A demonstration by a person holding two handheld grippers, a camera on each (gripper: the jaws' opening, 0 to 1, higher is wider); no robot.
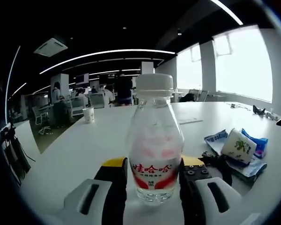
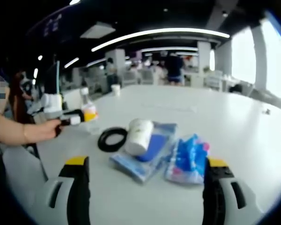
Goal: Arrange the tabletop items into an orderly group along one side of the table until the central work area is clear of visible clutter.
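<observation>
My left gripper (image 1: pixel 153 180) has its jaws closed in on a clear plastic bottle (image 1: pixel 154 140), one yellow-tipped jaw pressed to each side of its lower body. The bottle stands upright on the white worktop (image 1: pixel 75 150), with a white cap and a red-printed label, and it looks nearly empty. Just to its right, near the jaw, lies a black ring (image 1: pixel 216 161), partly hidden. Beyond that a white cup (image 1: pixel 238 146) rests on its side across a flat blue-and-white packet (image 1: pixel 219 138), with a blue pouch (image 1: pixel 258 140) just behind it. Farther back on the left stands a paper cup (image 1: pixel 88 114), well apart from the rest.

My right gripper (image 2: pixel 145 176) hangs with its jaws spread wide and nothing between them. Ahead of it on the worktop (image 2: pixel 234 117), the blue pouch (image 2: pixel 188 158) lies near the right jaw, touching the flat packet (image 2: pixel 145 159), and the white cup (image 2: pixel 138 136) lies tilted on top of that packet. The black ring (image 2: pixel 112 139) lies flat just beside the cup, on its left. Farther left, my hand (image 2: pixel 42 130) holds the other gripper (image 2: pixel 72 118), which has the bottle (image 2: pixel 88 112) at its tip. The paper cup (image 2: pixel 115 89) stands far back on the worktop.
</observation>
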